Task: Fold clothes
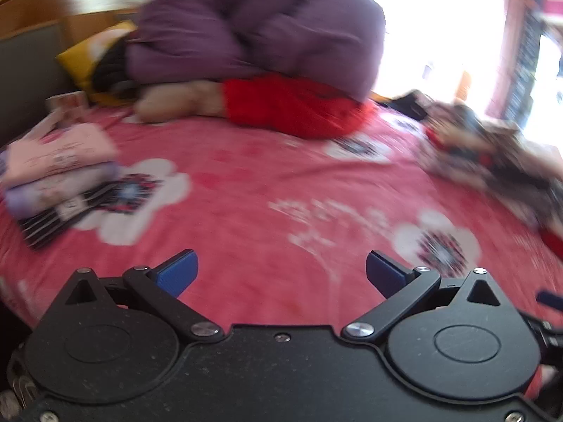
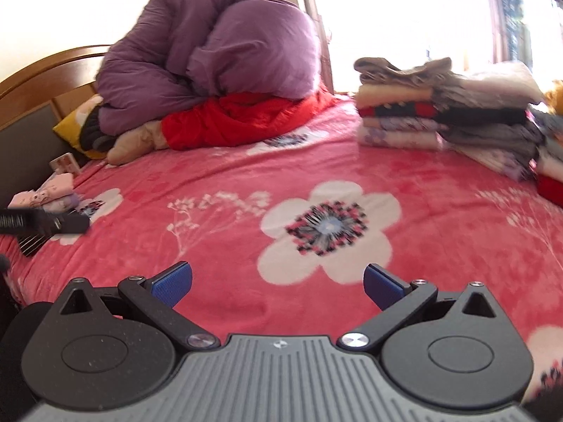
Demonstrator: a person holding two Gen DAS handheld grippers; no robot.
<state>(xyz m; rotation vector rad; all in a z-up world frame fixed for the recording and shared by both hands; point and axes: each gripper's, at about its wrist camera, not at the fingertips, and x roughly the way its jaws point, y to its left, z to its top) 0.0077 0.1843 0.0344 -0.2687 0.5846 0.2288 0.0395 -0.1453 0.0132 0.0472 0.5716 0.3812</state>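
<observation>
My left gripper (image 1: 281,270) is open above the pink flowered bedspread (image 1: 253,218), nothing between its blue pads. A small stack of folded clothes (image 1: 59,172), pale pink on top and striped underneath, lies to its left. A heap of clothes (image 1: 492,154) lies blurred at the right. My right gripper (image 2: 278,281) is also open and empty over the bedspread (image 2: 440,218). Two tall stacks of folded clothes (image 2: 440,109) stand at its far right. The small pink stack (image 2: 45,193) shows at its far left, with part of the left gripper's dark body (image 2: 42,223) in front of it.
A rolled purple duvet (image 2: 211,56) rests on a red quilt (image 2: 239,119) at the bed's head. Beside them are a yellow pillow (image 1: 91,56) and a wooden headboard (image 2: 45,74). A bright window (image 2: 404,10) lies behind the stacks.
</observation>
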